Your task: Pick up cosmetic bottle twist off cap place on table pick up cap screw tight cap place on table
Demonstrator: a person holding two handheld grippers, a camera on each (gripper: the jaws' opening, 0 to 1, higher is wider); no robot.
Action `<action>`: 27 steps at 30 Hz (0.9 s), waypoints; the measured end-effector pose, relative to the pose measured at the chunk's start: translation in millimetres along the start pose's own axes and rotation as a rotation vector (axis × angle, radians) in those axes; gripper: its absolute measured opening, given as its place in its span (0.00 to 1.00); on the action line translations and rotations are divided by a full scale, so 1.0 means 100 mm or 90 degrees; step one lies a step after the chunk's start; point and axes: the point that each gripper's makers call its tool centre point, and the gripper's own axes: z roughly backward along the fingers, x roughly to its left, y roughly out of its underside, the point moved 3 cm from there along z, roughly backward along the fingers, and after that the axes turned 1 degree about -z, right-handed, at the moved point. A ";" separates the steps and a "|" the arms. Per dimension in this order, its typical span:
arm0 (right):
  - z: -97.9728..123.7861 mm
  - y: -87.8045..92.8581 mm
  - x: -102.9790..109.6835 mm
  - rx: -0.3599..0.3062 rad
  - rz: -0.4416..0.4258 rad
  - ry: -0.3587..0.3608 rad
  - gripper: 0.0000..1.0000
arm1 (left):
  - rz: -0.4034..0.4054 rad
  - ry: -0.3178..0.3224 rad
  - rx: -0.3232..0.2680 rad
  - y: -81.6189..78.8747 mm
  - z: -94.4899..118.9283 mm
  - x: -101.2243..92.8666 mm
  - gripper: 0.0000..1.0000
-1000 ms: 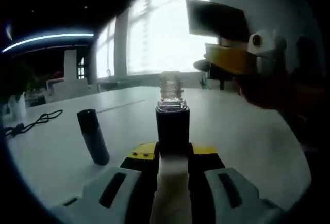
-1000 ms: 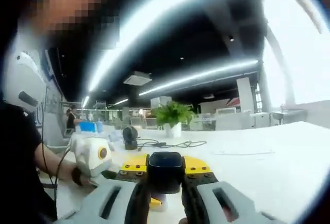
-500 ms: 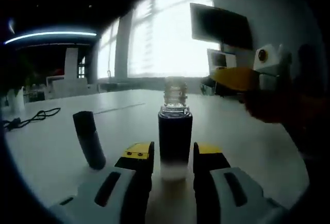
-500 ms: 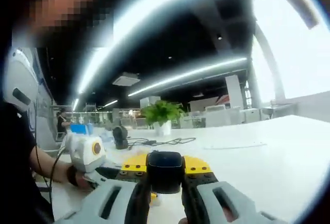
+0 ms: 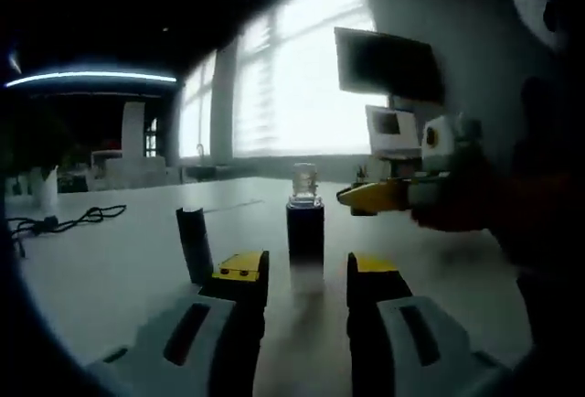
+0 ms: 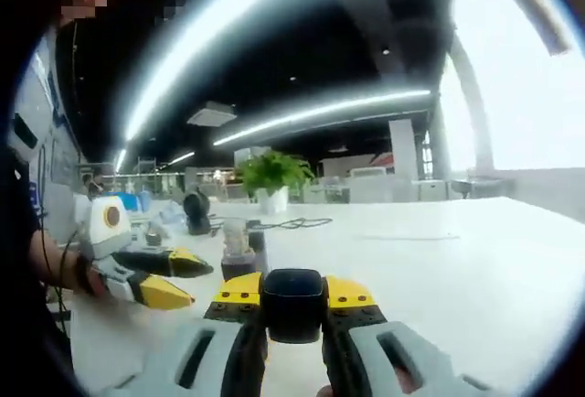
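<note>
The cosmetic bottle (image 5: pixel 305 228) stands upright on the white surface (image 5: pixel 110 269), its cap off and its clear threaded neck bare. It is just ahead of the left tool (image 5: pixel 304 280), whose jaws are apart and do not touch it. The right tool (image 6: pixel 292 316) is clamped on the dark cap (image 6: pixel 292 304); in the left gripper view this tool comes in from 3 o'clock. A second dark bottle (image 5: pixel 193 243) stands near, at 9 o'clock of the first one. I judge the step in hand is to put the cap down on the surface. To do it well, lower the cap to a free place at 3 o'clock of the bottle, keep it level, and part the jaws only when it rests flat.
</note>
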 end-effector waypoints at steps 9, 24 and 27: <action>-0.04 0.23 -0.06 0.059 -0.023 0.031 0.17 | 0.011 -0.043 -0.014 -0.05 0.24 0.08 0.21; -0.09 0.49 0.02 0.148 0.057 0.039 0.17 | 0.020 -0.041 -0.023 -0.05 0.24 0.09 0.19; -0.10 0.52 0.00 0.167 0.037 0.039 0.17 | 0.029 -0.042 -0.024 -0.05 0.24 0.09 0.18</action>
